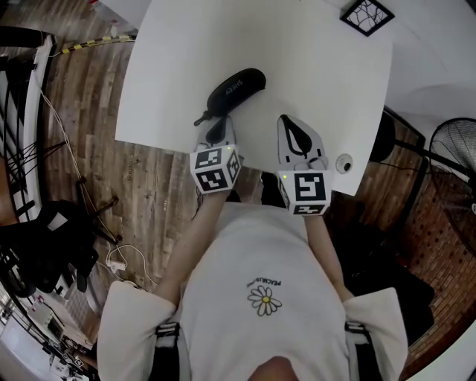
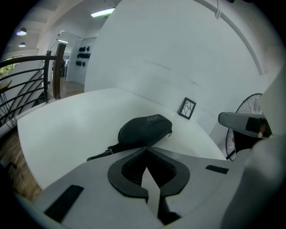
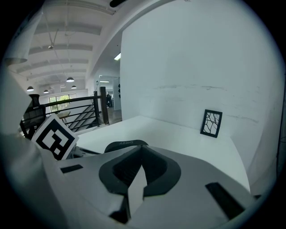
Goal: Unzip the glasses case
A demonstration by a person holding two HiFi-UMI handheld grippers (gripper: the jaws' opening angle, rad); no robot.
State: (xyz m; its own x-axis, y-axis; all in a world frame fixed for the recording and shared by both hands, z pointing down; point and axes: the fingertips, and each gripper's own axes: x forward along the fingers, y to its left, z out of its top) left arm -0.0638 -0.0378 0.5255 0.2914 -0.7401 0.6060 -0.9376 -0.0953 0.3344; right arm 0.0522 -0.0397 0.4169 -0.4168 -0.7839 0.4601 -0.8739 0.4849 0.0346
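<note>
Left tongs (image 1: 221, 125) pressed together on nothing, tips just short of the near end of the glasses case (image 1: 236, 91). Right tongs (image 1: 288, 128) likewise pressed together and empty, off to the case's right above the near part of the white bench (image 1: 320, 67). Lies flat and zipped on that bench, slanted, well apart from the small framed picture (image 1: 367, 15) at the far corner. Looks like a black fabric-covered shell, domed and probably semi-stiff, so likely light and able to take a firm squeeze without crushing. Likely to skate on the smooth bench under a one-sided tug, so calls for one set of tongs clamped across the domed body and the other on the zip pull. Trails a short strap with a clip (image 2: 100, 154) from the near end: floppy, a poor hold for steadying. Shows a tiny tab (image 2: 171, 133) at the far end along the seam, possibly the zip pull, though too small to tell for sure; small and thin if so, needing a pinch right at the fingertips. Carries white lettering on the top that seems to read "SHEEY". Shows black-and-white square markers on each cube, and a daisy on the shirt with print too small to read.
</note>
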